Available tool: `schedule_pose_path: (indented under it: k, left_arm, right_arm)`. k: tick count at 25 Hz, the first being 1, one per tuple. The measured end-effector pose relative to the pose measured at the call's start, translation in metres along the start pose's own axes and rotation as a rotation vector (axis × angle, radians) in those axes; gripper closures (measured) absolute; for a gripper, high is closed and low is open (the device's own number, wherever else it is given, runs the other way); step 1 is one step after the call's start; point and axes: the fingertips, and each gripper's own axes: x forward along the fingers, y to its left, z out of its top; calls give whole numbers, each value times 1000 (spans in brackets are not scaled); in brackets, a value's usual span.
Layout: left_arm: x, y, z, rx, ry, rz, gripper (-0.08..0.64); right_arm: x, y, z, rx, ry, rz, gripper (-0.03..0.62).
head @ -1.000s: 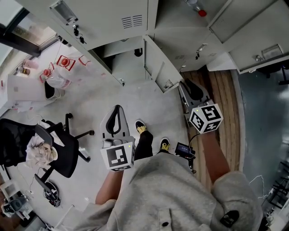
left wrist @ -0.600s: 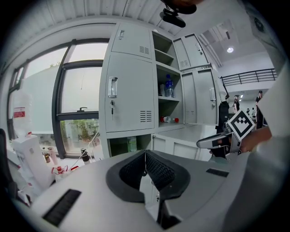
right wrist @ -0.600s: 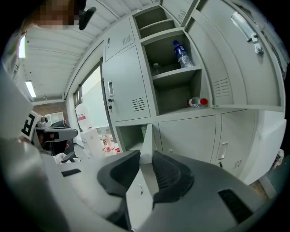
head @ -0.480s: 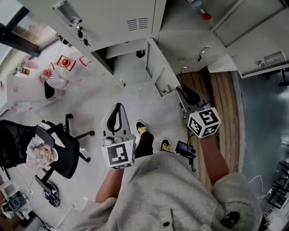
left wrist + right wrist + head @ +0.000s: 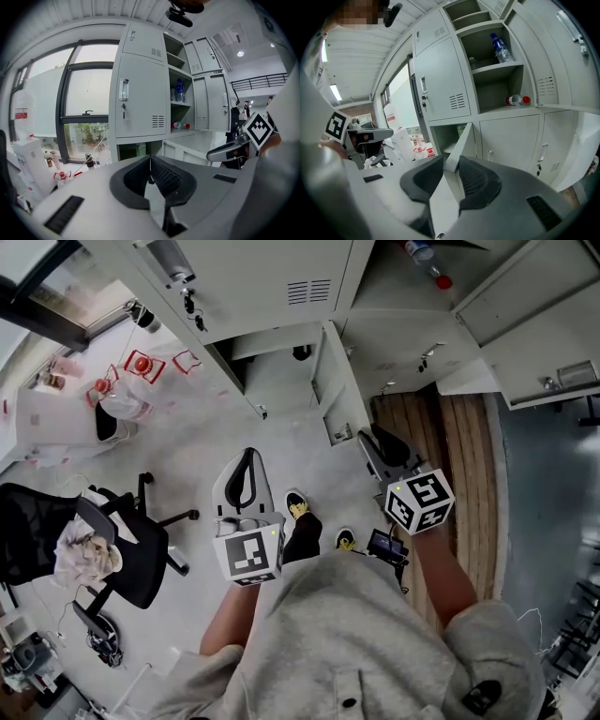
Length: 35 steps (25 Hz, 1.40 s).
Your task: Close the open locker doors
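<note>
A low locker [image 5: 281, 362] stands open, and its grey door [image 5: 336, 381] swings out toward me. My right gripper [image 5: 366, 435] is just right of that door's lower free corner. In the right gripper view the door's edge [image 5: 461, 138] shows through the gap ahead of the right gripper [image 5: 450, 161]. Its jaws have just been opening and no pad touches the door. An upper locker [image 5: 497, 70] is open too, with bottles [image 5: 500, 47] on its shelves, and its door [image 5: 525, 296] hangs to the right. My left gripper [image 5: 246, 456] hangs over the floor, tips together and empty [image 5: 150, 160].
A black office chair [image 5: 122, 549] draped with cloth stands at the left. Behind it are white bags and red items [image 5: 122, 390] under a window. A wood floor strip [image 5: 459, 456] runs along the right. My shoes [image 5: 295, 505] are between the grippers.
My right gripper has come closer to the low door's free corner. The left gripper has edged forward a little and is still shut.
</note>
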Motion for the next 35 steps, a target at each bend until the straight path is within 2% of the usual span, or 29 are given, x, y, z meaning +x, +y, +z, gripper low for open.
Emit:
schedule_pose_path:
  k: [11, 25, 35]
  left_arm:
    - [-7, 34, 2, -10, -20, 13, 548]
    - [-22, 53, 0, -25, -34, 40, 548]
    - [-28, 65, -1, -40, -25, 89, 548]
  right_arm:
    - [26, 40, 0, -11, 35, 17, 459]
    - [44, 62, 3, 11, 53, 10, 451]
    - [61, 84, 8, 5, 67, 103, 445]
